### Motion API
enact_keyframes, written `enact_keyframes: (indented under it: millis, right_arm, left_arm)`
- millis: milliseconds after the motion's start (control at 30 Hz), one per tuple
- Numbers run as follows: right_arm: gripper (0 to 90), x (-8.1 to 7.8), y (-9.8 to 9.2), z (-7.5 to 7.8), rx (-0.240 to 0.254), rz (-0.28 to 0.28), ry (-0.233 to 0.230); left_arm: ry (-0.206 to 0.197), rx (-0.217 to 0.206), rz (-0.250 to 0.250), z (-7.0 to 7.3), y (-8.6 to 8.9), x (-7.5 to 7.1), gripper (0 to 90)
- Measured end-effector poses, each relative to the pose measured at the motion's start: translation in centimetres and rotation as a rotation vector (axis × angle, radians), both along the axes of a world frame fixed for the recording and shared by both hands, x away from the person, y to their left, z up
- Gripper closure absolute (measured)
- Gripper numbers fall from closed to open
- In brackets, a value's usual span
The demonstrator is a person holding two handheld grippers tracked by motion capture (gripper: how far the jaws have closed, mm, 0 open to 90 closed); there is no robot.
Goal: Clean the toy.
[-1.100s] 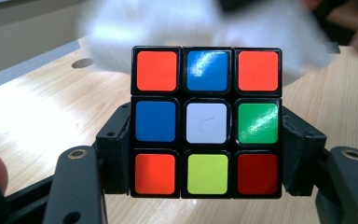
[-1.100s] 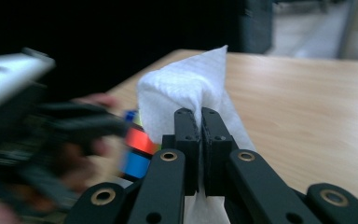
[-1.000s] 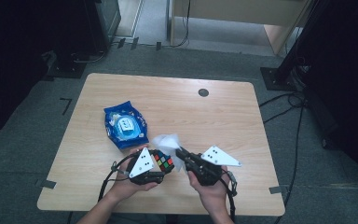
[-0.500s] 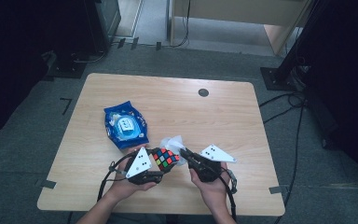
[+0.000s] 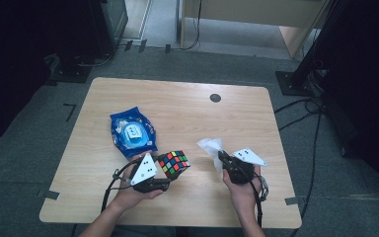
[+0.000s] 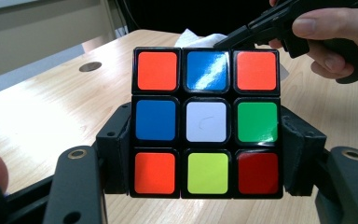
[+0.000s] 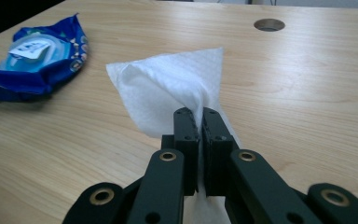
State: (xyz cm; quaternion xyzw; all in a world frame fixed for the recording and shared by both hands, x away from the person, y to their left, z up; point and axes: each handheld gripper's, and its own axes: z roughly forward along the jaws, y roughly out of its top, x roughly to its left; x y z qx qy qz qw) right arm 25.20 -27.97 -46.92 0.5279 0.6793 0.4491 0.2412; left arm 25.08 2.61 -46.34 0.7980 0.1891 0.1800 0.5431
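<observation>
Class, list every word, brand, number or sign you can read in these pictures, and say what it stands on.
No text can be read.
Blue wipes packet: its white lid label carries dark print, too small and blurred in the high view and the right gripper view.
Puzzle cube: plain coloured stickers, no lettering.
White wipe: blank.

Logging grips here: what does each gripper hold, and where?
Left gripper: puzzle cube, clamped by two opposite sides. Right gripper: white wipe, pinched at its edge.
</observation>
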Motion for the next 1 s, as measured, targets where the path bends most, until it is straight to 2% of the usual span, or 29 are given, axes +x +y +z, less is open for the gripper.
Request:
enact_keyframes:
  millis: [67, 200, 333, 433, 567, 667, 767, 900, 1000]
  right_arm:
    - [86.5, 0.1, -0.2, -0.1, -0.003, -0.010, -0.001]
    - [75.2, 0.1, -0.2, 0.1, 0.000, -0.025, -0.014]
    - [61.9, -0.2, 0.2, 0.9, 0.086, 0.005, -0.029]
    - [51.3, -0.7, 1.1, 1.9, 0.185, 0.067, -0.028]
    - [39.1, -1.6, 3.5, 3.2, 0.248, 0.157, -0.024]
    - [26.3, -2.1, 5.2, 3.7, 0.292, 0.195, -0.005]
    - [18.4, -2.5, 6.6, 3.8, 0.321, 0.213, 0.017]
    - [16.5, -2.3, 7.6, 3.1, 0.333, 0.186, 0.073]
    - [19.8, -2.0, 7.8, 2.3, 0.384, 0.188, 0.119]
  left_arm:
    - [0.001, 0.005, 0.002, -0.1, 0.1, 0.1, 34.1]
    - [0.004, 0.003, 0.006, -0.1, 0.1, 0.1, 34.1]
    - [0.006, 0.005, 0.009, -0.2, 0.1, 0.2, 34.1]
    - [0.008, 0.009, 0.013, -0.3, 0.0, 0.2, 34.1]
    - [0.005, 0.014, 0.015, -0.4, -0.2, 0.1, 34.1]
    - [0.001, 0.020, 0.016, -0.5, -0.4, 0.0, 34.1]
    - [-0.003, 0.019, 0.014, -0.5, -0.8, -0.2, 34.1]
    - [-0.014, 0.017, 0.004, -0.5, -1.1, -0.5, 34.1]
    - [-0.025, 0.021, -0.003, -0.5, -1.4, -0.8, 34.1]
